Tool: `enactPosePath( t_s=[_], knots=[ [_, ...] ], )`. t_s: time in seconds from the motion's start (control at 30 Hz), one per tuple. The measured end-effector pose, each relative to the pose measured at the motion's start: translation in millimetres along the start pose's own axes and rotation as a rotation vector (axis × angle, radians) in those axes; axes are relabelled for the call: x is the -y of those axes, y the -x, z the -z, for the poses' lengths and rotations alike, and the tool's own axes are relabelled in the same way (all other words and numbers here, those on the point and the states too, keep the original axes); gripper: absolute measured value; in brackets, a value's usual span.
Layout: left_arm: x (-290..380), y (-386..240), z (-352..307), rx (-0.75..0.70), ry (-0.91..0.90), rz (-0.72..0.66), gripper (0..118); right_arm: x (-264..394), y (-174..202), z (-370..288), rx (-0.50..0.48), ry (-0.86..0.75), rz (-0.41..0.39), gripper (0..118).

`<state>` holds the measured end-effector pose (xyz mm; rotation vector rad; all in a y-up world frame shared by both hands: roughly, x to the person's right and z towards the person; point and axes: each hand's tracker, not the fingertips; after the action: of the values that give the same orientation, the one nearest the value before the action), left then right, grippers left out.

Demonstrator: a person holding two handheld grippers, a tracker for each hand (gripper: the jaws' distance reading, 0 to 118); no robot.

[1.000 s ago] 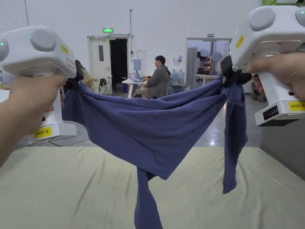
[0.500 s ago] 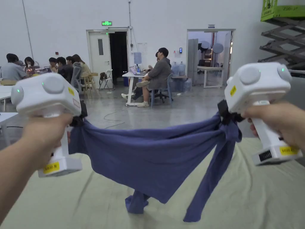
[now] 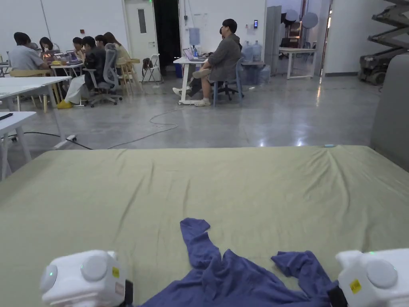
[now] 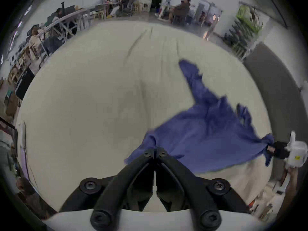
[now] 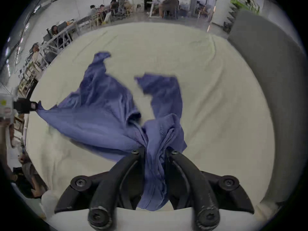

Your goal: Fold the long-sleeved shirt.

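Crumpled blue long-sleeved cotton shirt (image 3: pixel 235 280) stretches left-right on the pale green bed (image 3: pixel 239 184), sleeves toward twelve o'clock; left tool (image 4: pixel 155 149) and right tool (image 5: pixel 154 151) each clamp a bunched end.

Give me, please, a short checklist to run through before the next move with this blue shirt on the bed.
1. Left gripper shut on a shirt corner: ok.
2. Right gripper shut on bunched shirt fabric: ok.
3. Shirt body spread flat on the green sheet: not ok, rumpled between the grippers.
4. Both sleeves laid out straight: not ok; they lie crooked, pointing away from the person.
5. Near hem lying on the sheet: cannot tell, blurred.
6. Bare sheet beyond the shirt: ok.
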<state>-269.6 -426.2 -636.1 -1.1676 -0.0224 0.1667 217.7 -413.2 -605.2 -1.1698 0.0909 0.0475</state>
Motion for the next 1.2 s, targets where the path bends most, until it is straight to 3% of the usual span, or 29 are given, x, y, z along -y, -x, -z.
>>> enactPosePath(
  t_s=[0.27,0.53,0.63,0.7,0.73,0.77,0.8,0.83,0.87,0.9,1.0,1.1,1.13,1.17,1.2],
  knots=[
    [100.4,34.2,-23.0,0.057,0.042,-0.011,0,119.3,13.6,-15.8,-0.034,0.024,-0.04,18],
    [145.9,50.3,9.1,0.03,0.124,-0.041,0,160.8,14.4,27.1,0.016,0.114,-0.042,19],
    [151.7,54.1,17.5,0.013,0.108,-0.065,0,158.1,6.7,23.8,-0.032,0.091,0.042,30],
    [155.5,54.3,14.4,0.024,0.086,-0.101,0,156.5,0.6,19.1,-0.061,0.084,0.085,53],
    [154.4,56.4,11.4,0.036,0.084,-0.12,16,155.4,-2.0,15.5,-0.063,0.085,0.091,70],
    [153.0,58.6,5.7,0.064,0.083,-0.142,59,154.5,-2.2,7.2,-0.046,0.086,0.082,83],
    [154.8,56.6,-7.1,0.087,0.06,-0.175,75,153.2,-3.7,-5.5,-0.003,0.037,0.059,83],
    [155.7,56.5,-22.0,0.135,0.028,-0.198,75,151.8,-5.1,-23.6,0.019,-0.044,0.044,84],
    [157.4,55.7,-38.2,0.18,-0.011,-0.192,111,150.7,-5.2,-46.3,0.02,-0.119,0.033,84],
    [164.5,53.2,-57.8,0.224,-0.056,-0.2,118,149.2,-5.8,-63.9,-0.004,-0.159,0.015,84],
    [178.2,42.3,-98.2,0.289,-0.152,-0.179,116,160.4,2.3,-114.1,-0.022,-0.224,0.024,84],
    [206.6,23.0,-108.2,0.232,-0.084,-0.114,111,187.3,15.9,-137.9,-0.039,-0.252,0.036,83],
    [217.0,17.0,-108.3,0.199,-0.078,-0.085,91,196.0,21.1,-138.9,-0.04,-0.248,0.039,76],
    [225.7,8.7,-105.3,0.184,-0.065,-0.051,36,206.1,25.2,-135.2,-0.03,-0.242,0.046,41],
    [234.3,2.1,-100.9,0.163,-0.045,-0.029,0,213.6,30.1,-131.8,-0.018,-0.231,0.047,3]
  ],
)
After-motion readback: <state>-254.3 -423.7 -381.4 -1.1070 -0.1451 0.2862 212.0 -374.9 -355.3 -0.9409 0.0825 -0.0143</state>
